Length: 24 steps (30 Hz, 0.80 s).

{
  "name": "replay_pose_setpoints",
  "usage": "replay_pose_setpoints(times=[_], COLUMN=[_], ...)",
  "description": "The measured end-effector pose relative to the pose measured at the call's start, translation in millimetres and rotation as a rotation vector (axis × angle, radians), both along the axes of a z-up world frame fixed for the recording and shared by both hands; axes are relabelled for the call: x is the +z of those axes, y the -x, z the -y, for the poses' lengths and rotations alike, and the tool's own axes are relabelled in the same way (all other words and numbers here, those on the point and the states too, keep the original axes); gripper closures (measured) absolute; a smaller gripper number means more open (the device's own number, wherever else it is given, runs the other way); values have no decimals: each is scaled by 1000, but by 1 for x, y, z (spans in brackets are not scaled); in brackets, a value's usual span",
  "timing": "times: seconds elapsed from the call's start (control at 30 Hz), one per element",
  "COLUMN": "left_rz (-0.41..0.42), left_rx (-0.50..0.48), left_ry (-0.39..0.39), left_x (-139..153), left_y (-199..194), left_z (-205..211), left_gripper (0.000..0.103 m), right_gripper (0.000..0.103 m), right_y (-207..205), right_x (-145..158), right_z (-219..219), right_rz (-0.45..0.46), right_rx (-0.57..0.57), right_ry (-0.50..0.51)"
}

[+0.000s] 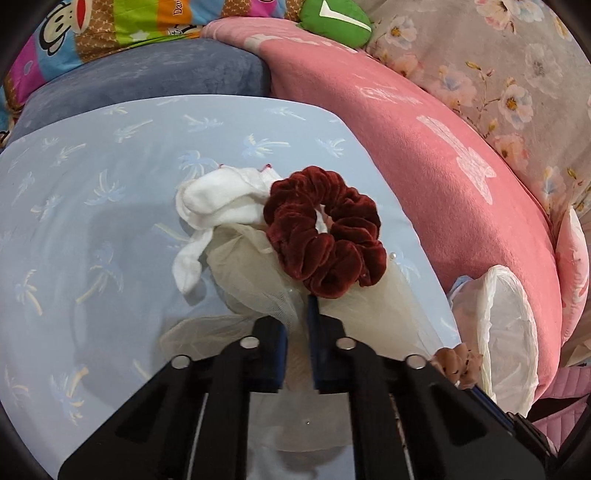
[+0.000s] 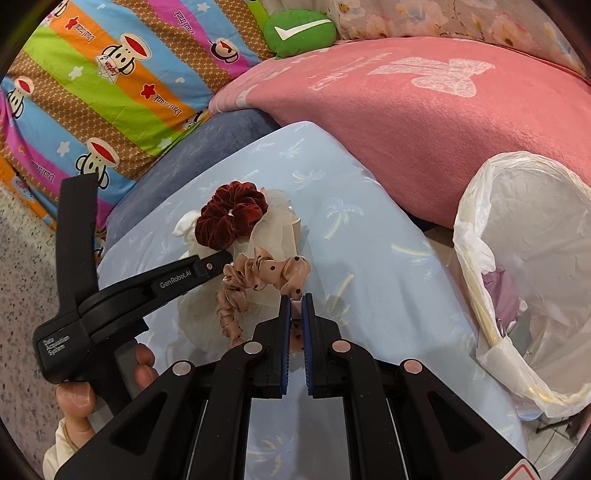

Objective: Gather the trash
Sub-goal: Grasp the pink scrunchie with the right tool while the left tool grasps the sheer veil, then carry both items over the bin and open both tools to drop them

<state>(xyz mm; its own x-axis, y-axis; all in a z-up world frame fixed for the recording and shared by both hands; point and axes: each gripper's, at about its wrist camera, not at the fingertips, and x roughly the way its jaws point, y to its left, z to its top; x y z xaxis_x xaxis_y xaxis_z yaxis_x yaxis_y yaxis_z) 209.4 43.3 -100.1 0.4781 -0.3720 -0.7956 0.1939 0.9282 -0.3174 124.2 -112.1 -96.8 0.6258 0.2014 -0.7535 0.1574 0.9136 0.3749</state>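
the right gripper [image 2: 296, 300] has its fingers pinched on one tan polka-dot scrunchie [image 2: 258, 280], stretched long from the fingertips out to the left over the pale blue table [image 2: 369, 236]. the left gripper [image 1: 297, 310] pinches a sheer cream mesh cloth [image 1: 258, 273]. one dark red velvet scrunchie [image 1: 323, 230] lies on it, beside one white cloth [image 1: 218, 206], and one bag-lined bin [image 2: 532, 280] stands right of the table.

Pink blanket [image 2: 424, 122], green plush [image 2: 299, 32]

I see tan dotted scrunchie [image 2: 258, 280] pinched at my right fingers [image 2: 285, 314]; maroon velvet scrunchie [image 1: 322, 230] just past left fingers [image 1: 312, 317], atop cream tulle [image 1: 258, 280], white cloth [image 1: 218, 201] beside.
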Motion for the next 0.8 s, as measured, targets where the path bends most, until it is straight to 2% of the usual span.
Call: replay_pose_setpoints(times=[0.3, 0.53, 0.8], left_rz=[77, 94, 208], left_rx=[37, 73, 60], left_ry=[-1, 6, 15], left_x=[35, 52, 104], left_y=[34, 59, 78], left_z=[-21, -39, -39], left_gripper=[103, 103, 103], right_gripper=[97, 97, 97], right_y=[14, 36, 59], right_x=[32, 54, 79], right_z=[1, 3, -2], right_rz=[63, 107, 160], right_rx=[-11, -16, -5], right_ry=[-14, -8, -7])
